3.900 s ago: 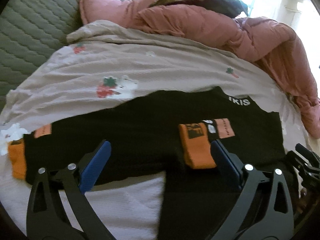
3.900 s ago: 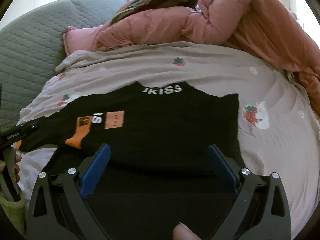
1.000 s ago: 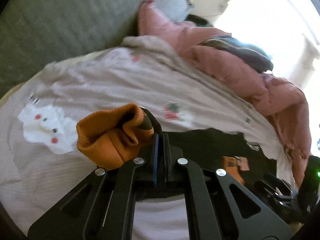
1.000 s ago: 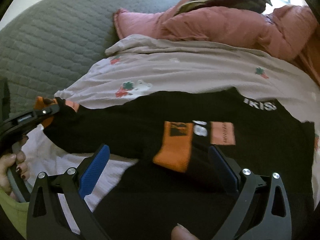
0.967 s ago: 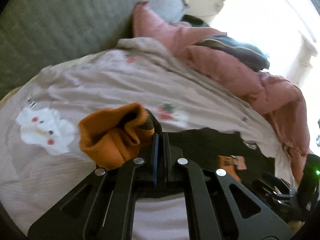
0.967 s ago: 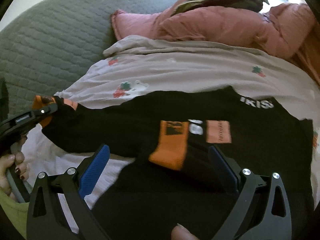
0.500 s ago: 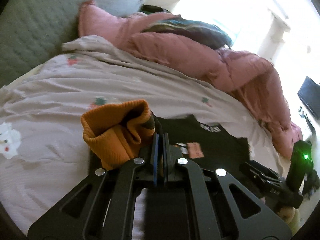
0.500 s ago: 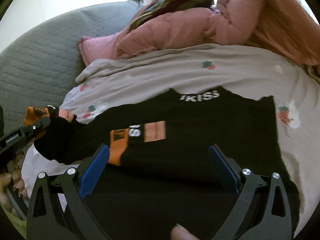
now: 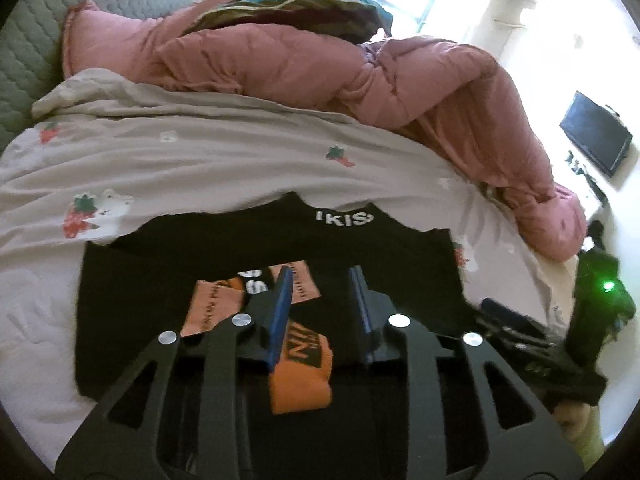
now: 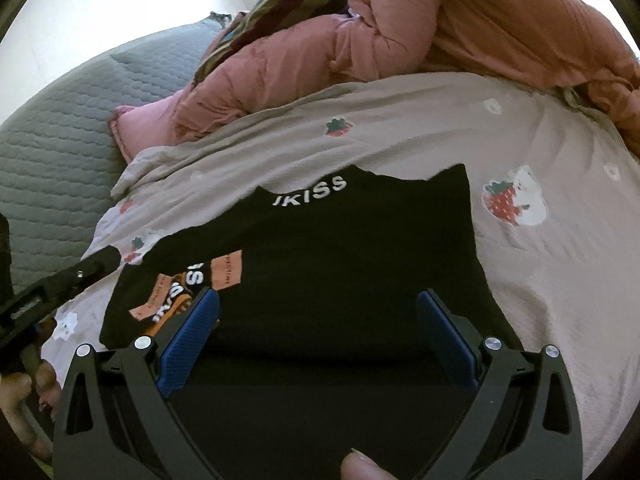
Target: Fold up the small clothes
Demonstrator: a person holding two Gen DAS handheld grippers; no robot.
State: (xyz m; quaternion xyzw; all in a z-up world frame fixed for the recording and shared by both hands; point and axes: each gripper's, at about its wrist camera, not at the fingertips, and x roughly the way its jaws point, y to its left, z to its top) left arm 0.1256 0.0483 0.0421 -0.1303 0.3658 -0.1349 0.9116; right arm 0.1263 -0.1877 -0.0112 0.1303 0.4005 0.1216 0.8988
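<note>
Folded across since a second ago, the sleeve with the orange cuff [image 9: 301,376] now lies on the chest of the black top [image 9: 400,248] instead of hanging off to the side in a shut grip.

From the left wrist, the left gripper [image 9: 320,280] hovers just over that cuff with its jaws opening; the cuff sits between and below the pads, which no longer press on it, so the sleeve looks released to rest where it was laid. The top lies flat on the strawberry-print sheet [image 9: 200,160], neck toward the pink quilt [image 9: 360,72] heaped at the head of the bed. The other tool shows dark at the right edge.

From the right wrist, the right gripper [image 10: 320,320] stands wide open over the lower body of the top [image 10: 360,248], holding nothing; it seems to wait above the cloth for the next fold. The sleeve's orange patches [image 10: 226,272] sit at the garment's left side. The left tool [image 10: 60,280] reaches in from the left, a hand [image 10: 40,384] on its handle. A thumb tip [image 10: 360,466] shows at the bottom edge. Both sleeves look turned in, so folding the body would be what remains.
</note>
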